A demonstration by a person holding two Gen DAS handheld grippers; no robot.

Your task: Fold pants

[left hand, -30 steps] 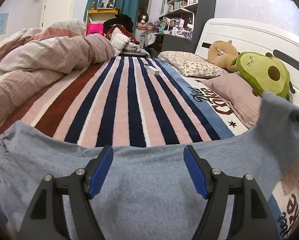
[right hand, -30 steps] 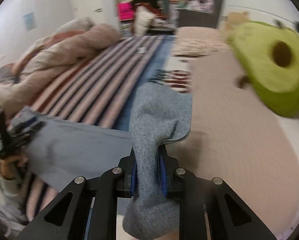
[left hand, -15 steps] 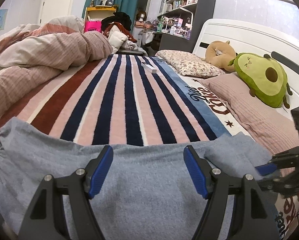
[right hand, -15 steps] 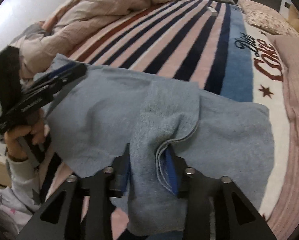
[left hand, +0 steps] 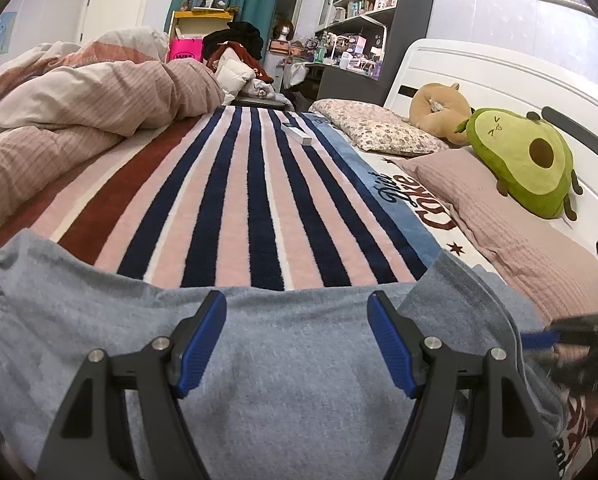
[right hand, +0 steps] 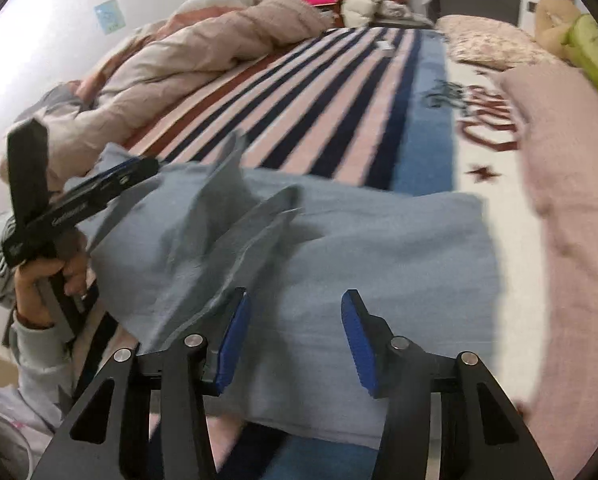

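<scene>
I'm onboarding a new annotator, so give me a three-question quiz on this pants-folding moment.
1. True or false: the right gripper is clamped on the grey pants.
2. Which plush lies on the pink pillow? A) avocado plush B) penguin C) rabbit
3. Fill in: the pants lie on a ______ blanket.

Key:
1. False; its jaws stand apart with nothing pinched.
2. A, the avocado plush.
3. Striped.
</scene>
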